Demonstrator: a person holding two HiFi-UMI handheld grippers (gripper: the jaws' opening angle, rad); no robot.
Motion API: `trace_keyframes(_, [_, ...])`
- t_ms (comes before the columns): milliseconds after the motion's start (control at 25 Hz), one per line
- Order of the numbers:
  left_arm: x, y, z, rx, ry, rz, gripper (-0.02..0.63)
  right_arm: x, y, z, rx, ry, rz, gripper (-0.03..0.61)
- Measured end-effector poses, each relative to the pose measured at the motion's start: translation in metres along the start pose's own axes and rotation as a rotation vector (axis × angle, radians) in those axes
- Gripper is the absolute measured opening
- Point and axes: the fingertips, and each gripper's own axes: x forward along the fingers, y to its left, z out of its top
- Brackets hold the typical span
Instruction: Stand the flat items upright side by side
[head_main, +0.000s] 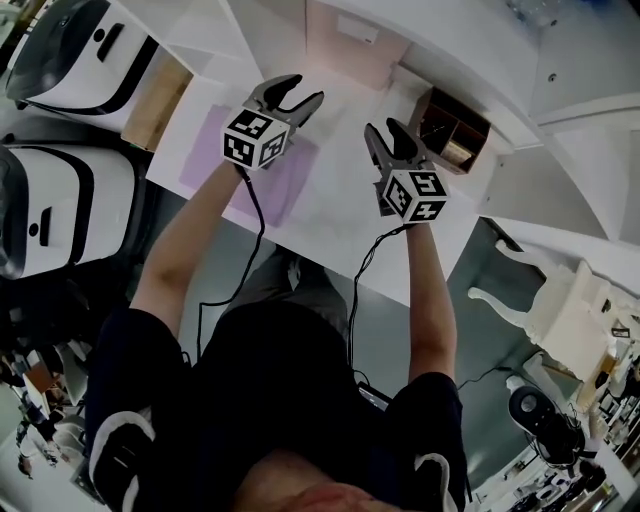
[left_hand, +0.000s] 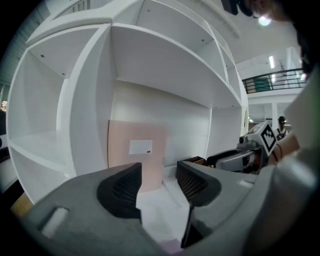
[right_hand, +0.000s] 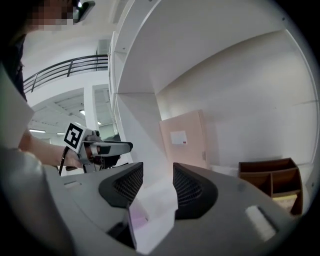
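Pink flat item (left_hand: 145, 160) stands upright, long axis vertical

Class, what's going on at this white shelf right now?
A person holds a gripper in each hand over a white desk. The left gripper and right gripper both have jaws apart, gripping nothing. A pink flat item already stands upright against the back wall. A purple flat item lies flat on the desk under the left gripper, not yet stood up. A wooden organiser sits at the right.
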Motion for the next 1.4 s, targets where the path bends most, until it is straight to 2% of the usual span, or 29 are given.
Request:
trace_keyframes(280, [-0.048, 0.004, -0.017, -0.109, 0.039, -0.009, 0.256, -0.014, 0.04, -0.036, 0.135, 0.065, 0.084, 0.209])
trace_keyframes(520, [-0.091, 0.025, -0.04, -0.142, 0.095, 0.051, 0.264, -0.022, 0.073, -0.082, 0.254, 0.146, 0.136, 0.224])
trace_keyframes(760, [-0.127, 0.043, -0.082, -0.141, 0.202, 0.103, 0.298, -0.024, 0.092, -0.12, 0.344, 0.204, 0.156, 0.225])
trace_keyframes(920, [-0.148, 0.063, -0.116, -0.198, 0.265, 0.165, 0.299, -0.022, 0.101, -0.143, 0.43, 0.245, 0.175, 0.233])
trace_keyframes(1160, [-0.172, 0.1, -0.166, -0.229, 0.389, 0.212, 0.328, -0.012, 0.111, -0.178, 0.527, 0.303, 0.16, 0.245])
trace_keyframes(1400, [-0.18, 0.138, -0.193, -0.206, 0.459, 0.215, 0.331, 0.002, 0.12, -0.194, 0.527, 0.321, 0.111, 0.249])
